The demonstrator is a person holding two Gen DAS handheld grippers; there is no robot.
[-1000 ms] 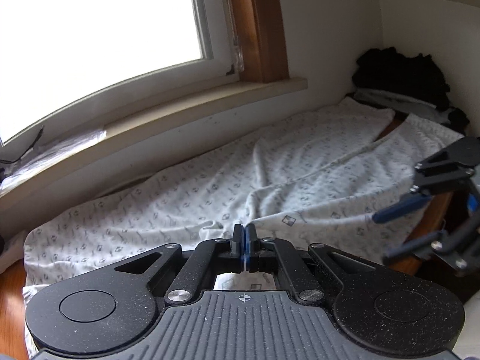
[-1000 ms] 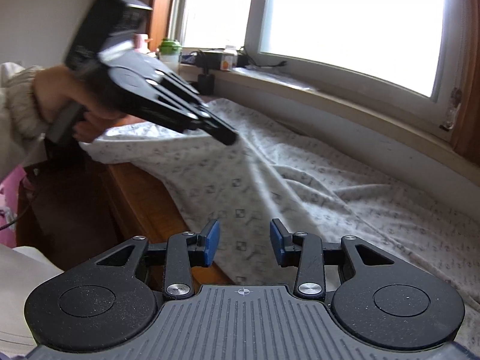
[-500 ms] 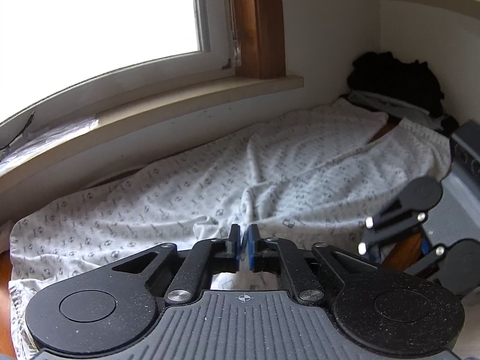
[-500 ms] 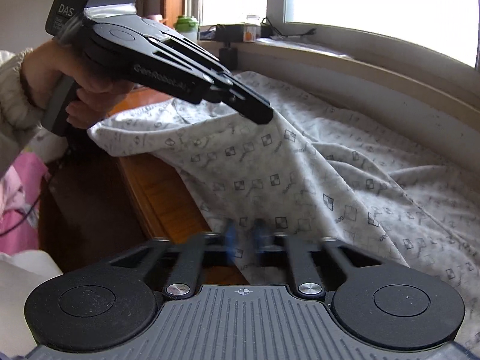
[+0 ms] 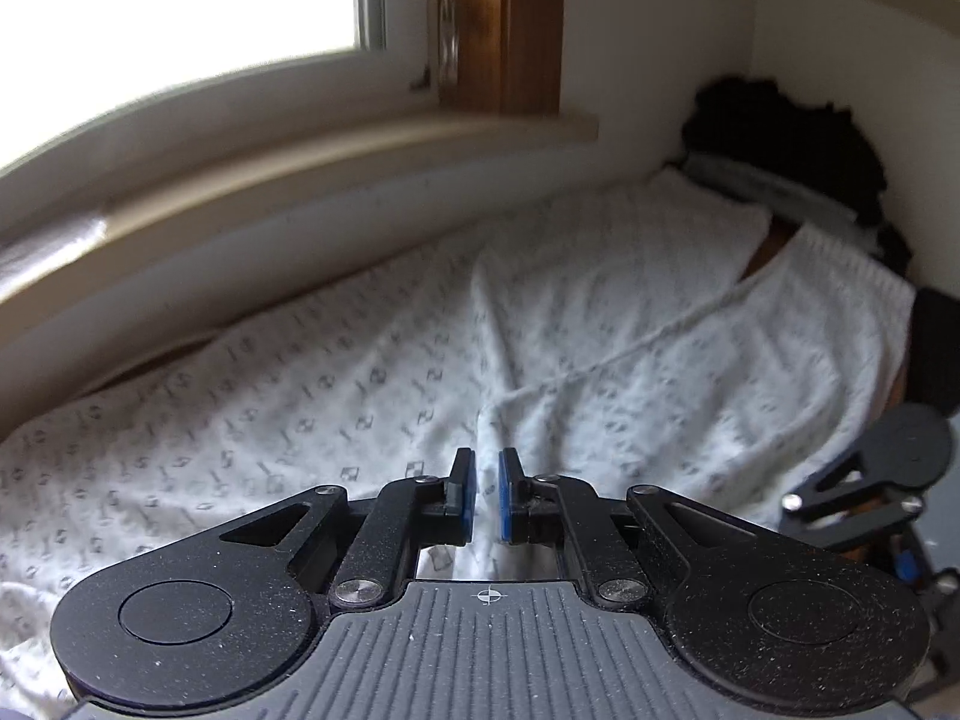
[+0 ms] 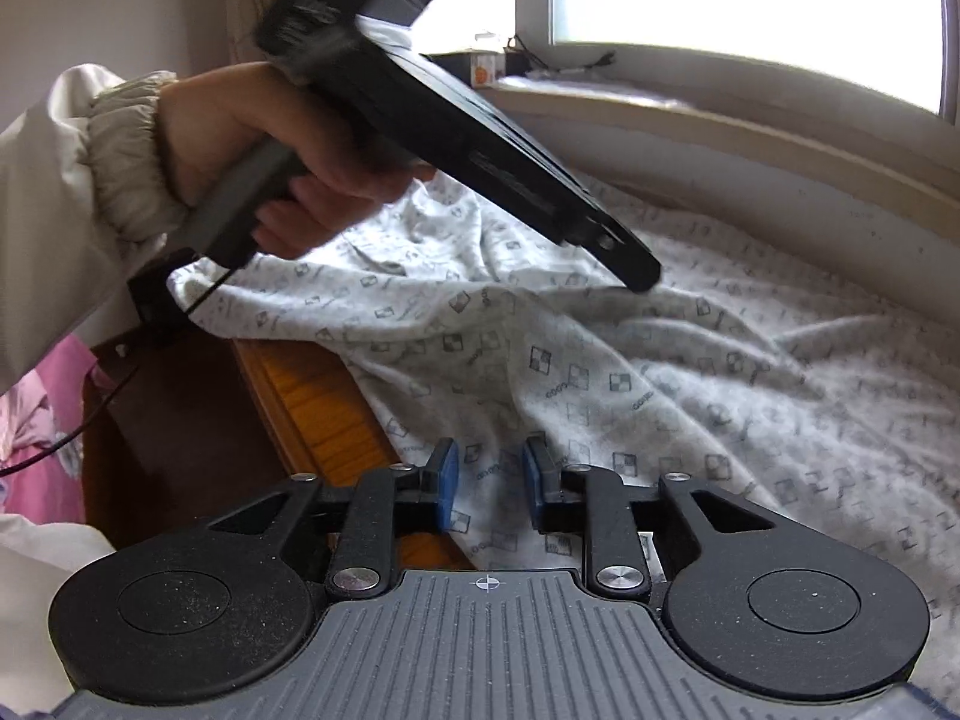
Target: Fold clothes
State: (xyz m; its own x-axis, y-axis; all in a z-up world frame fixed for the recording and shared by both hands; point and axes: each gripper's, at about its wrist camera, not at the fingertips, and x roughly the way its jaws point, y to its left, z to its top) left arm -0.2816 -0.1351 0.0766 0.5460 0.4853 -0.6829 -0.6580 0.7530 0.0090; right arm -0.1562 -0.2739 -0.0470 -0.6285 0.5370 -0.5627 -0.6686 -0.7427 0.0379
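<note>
Window: bright pane with a pale sill running along the wall behind the counter.
White printed garment: spread lengthwise over the counter below the sill, creased. Its near edge hangs over the counter's front, and at the far end it divides into two panels.
Counter: orange-brown wood, bare only at the front edge beside the garment's hem.
Black clothes pile: heaped in the far corner against the wall, touching the garment's far end.
Sleeve: cream, with a gathered cuff at the wrist, entering from the left of the right wrist view.
Left hand: wrapped round the grey handle of the left tool.
Left tool: angled down onto the middle of the garment. The jaws have just parted by a sliver, yet they are clenched on a raised ridge of the fabric, and creases run to the tip in the right wrist view.
Right tool: low over the garment's near edge. The jaws have just been opening and are released; fabric lies beneath the gap, and the blue pads are not pressing on it.
</note>
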